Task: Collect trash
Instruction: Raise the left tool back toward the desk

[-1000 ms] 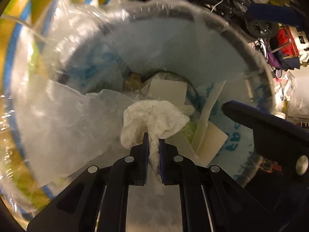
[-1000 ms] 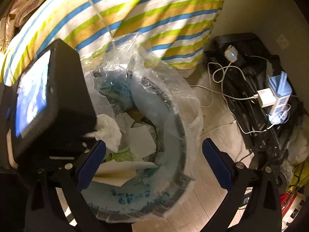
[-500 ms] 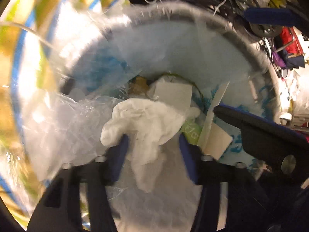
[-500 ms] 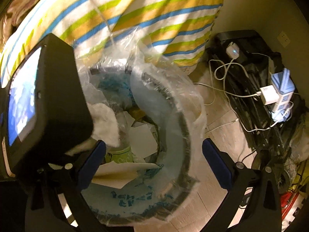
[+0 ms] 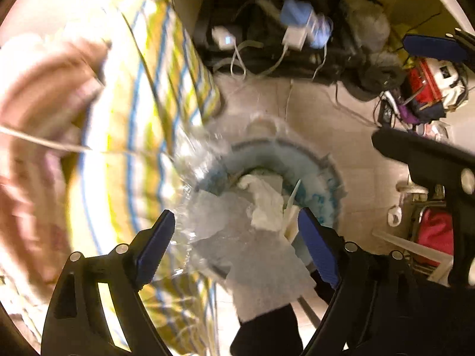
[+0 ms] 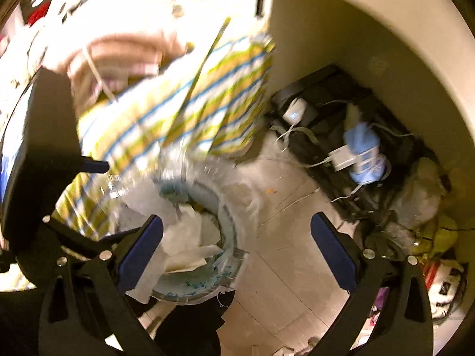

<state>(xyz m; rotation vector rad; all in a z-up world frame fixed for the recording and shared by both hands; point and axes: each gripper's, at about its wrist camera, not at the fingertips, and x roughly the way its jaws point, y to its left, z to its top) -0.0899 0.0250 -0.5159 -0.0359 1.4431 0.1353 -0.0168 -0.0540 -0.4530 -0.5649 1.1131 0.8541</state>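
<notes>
A round trash bin (image 5: pixel 314 163) lined with a clear plastic bag stands on the floor; it also shows in the right wrist view (image 6: pixel 228 231). A crumpled white tissue (image 5: pixel 265 204) lies inside it on top of paper scraps. My left gripper (image 5: pixel 236 228) is open and empty, well above the bin. My right gripper (image 6: pixel 237 234) is open and empty, above the bin's right rim; its fingers (image 5: pixel 430 44) show at the right of the left wrist view.
A yellow, blue and white striped bag (image 6: pixel 184 112) leans against the bin on the left. A charger block, cables and a blue device (image 6: pixel 359 154) lie on dark gear by the wall. Bags and clutter (image 5: pixel 427 89) sit at the right. Pale floor tiles (image 6: pixel 285 267) lie in front.
My left gripper opened and let go of the white tissue, which now lies in the bin. Both grippers have lifted up and away from the bin.
</notes>
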